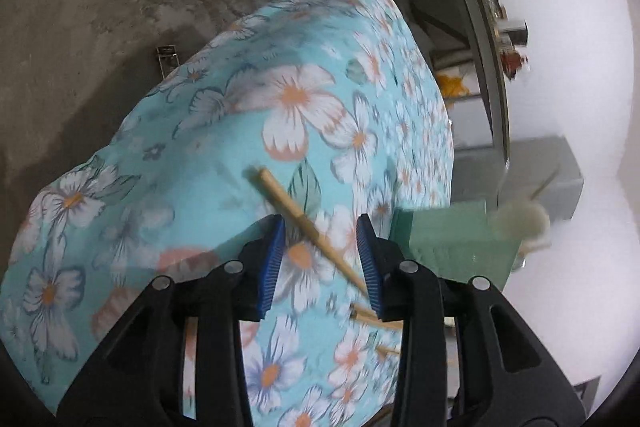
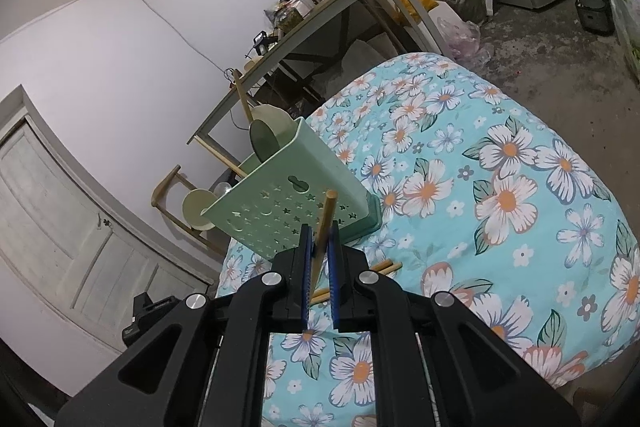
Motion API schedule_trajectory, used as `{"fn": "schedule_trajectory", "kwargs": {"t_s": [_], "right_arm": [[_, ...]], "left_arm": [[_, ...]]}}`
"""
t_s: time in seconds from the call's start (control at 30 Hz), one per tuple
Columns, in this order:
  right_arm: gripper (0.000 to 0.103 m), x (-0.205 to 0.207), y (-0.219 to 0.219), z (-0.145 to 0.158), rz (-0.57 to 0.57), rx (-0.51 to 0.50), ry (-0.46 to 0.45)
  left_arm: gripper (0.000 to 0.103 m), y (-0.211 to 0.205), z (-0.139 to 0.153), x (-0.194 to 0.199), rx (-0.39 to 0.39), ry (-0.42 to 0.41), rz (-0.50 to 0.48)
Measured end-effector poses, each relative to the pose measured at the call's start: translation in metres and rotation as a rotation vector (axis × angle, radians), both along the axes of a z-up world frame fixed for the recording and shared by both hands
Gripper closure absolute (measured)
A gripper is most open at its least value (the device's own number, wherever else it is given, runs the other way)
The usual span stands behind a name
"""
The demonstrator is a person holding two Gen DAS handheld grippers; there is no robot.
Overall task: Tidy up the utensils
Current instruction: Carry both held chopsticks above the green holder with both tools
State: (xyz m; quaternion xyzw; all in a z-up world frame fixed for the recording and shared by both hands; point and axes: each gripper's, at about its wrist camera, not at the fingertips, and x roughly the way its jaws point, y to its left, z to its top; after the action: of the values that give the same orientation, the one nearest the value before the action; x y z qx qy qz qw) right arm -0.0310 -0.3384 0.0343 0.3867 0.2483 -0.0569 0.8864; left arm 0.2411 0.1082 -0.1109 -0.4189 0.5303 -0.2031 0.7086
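Our right gripper [image 2: 320, 247] is clamped on a wooden utensil handle [image 2: 325, 227] that stands tilted between the blue pads, just in front of the green perforated utensil holder [image 2: 288, 203]. Our left gripper [image 1: 322, 259] is parted, its pads clear of a wooden-handled utensil [image 1: 296, 213] lying on the floral cloth [image 1: 224, 131]. More wooden handles [image 2: 386, 265] lie beside the holder, which already contains spoons [image 2: 262, 141].
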Motion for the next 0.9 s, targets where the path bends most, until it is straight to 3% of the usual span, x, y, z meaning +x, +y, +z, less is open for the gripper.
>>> {"fn": "schedule_trajectory", "kwargs": {"t_s": [0.2, 0.3, 0.47, 0.6, 0.73, 0.9], "right_arm": [[0.095, 0.0, -0.001, -0.002, 0.003, 0.006, 0.001], [0.094, 0.0, -0.003, -0.003, -0.002, 0.013, 0.002], [0.094, -0.001, -0.004, -0.006, -0.003, 0.019, 0.008], [0.094, -0.001, -0.005, -0.007, -0.005, 0.02, 0.01], [0.094, -0.001, -0.005, -0.008, -0.003, 0.023, 0.013], [0.094, -0.001, -0.004, -0.008, 0.001, 0.021, 0.009]], "left_arm": [[0.068, -0.007, -0.002, 0.018, 0.02, -0.003, 0.045], [0.071, -0.015, 0.004, 0.02, 0.089, -0.045, 0.027], [0.084, -0.034, 0.015, 0.024, 0.293, -0.154, -0.035], [0.083, -0.044, 0.018, 0.027, 0.375, -0.216, -0.04], [0.084, -0.047, 0.022, 0.025, 0.407, -0.265, -0.021], [0.088, -0.045, 0.039, 0.01, 0.333, -0.366, -0.005]]}}
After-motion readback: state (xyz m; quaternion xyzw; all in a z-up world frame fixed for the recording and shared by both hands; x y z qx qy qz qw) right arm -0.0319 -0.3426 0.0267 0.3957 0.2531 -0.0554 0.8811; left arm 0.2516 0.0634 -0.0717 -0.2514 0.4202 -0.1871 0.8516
